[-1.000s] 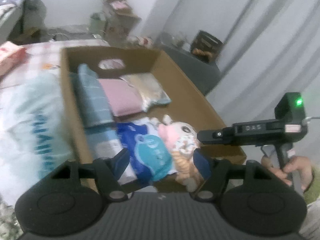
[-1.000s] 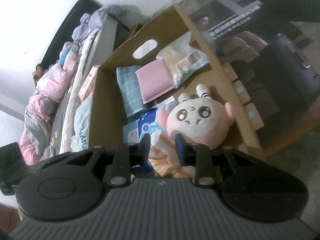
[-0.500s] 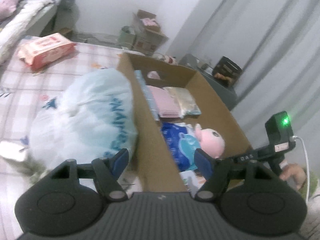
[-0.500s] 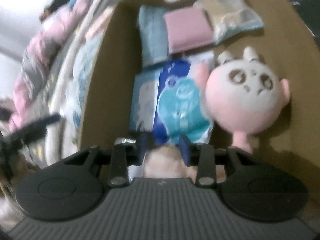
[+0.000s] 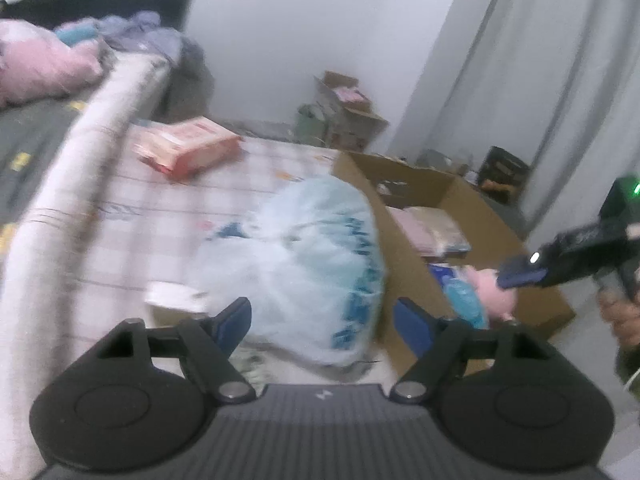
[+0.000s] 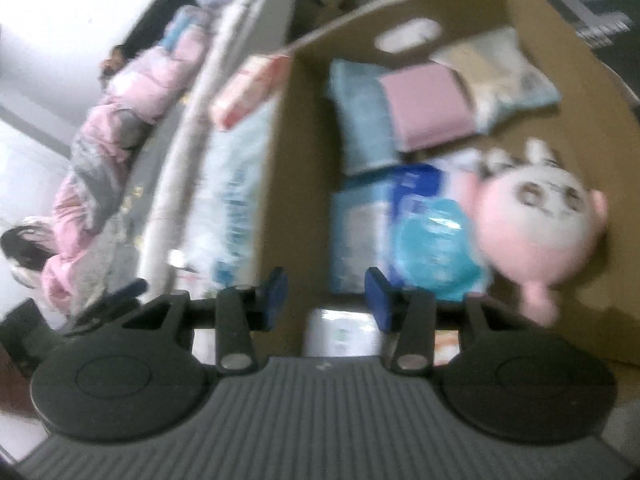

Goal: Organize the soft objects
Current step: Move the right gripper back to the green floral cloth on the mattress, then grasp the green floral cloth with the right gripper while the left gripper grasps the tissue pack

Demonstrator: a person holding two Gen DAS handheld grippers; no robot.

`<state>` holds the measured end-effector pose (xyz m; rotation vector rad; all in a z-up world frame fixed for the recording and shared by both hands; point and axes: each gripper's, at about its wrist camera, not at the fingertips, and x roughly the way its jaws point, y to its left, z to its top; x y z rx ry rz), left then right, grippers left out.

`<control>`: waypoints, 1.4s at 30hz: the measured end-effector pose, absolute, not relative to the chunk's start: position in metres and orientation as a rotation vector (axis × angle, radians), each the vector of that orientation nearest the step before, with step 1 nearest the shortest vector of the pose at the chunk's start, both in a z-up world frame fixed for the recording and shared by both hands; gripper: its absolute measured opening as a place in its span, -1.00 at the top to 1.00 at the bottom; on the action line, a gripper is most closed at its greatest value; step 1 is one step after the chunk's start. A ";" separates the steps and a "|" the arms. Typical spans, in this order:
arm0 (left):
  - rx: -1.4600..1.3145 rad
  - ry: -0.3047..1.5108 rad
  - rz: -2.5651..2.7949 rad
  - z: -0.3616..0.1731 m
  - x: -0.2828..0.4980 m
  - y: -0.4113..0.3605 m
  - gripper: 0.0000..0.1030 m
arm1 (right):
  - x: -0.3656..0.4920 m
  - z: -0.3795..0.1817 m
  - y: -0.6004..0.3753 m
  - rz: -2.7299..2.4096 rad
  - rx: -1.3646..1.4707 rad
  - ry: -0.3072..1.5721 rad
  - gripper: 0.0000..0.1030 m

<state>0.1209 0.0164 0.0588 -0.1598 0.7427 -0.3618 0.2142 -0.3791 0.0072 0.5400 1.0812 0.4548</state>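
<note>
Checked bedspread (image 5: 120, 216); pale bag (image 5: 304, 264) beside cardboard box (image 5: 404, 264).

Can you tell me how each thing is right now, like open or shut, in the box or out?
Brown cardboard box: open-topped, holding things.
Pink round plush toy: lying inside the box.
Big pale-blue plastic bag: outside, against the box wall.
Left gripper: fingers opening, nothing held.
Right gripper: fingers opening, nothing held.

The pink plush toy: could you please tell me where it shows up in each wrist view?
Left wrist: pink plush toy at right, inside the cardboard box, partly behind the right gripper.
Right wrist: toy at right, on the box floor.
Shared landmark: the cardboard box.
</note>
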 end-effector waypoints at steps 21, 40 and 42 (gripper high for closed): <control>-0.058 0.711 -0.189 0.004 0.156 0.085 -0.53 | 0.213 0.022 -0.125 0.835 -0.018 1.062 0.16; -0.077 0.784 -0.286 -0.033 0.202 0.074 -0.43 | 0.192 -0.071 -0.058 0.683 -0.245 1.033 -0.10; -0.076 0.785 -0.287 -0.036 0.203 0.073 -0.31 | 0.189 -0.074 -0.053 0.681 -0.271 1.001 -0.10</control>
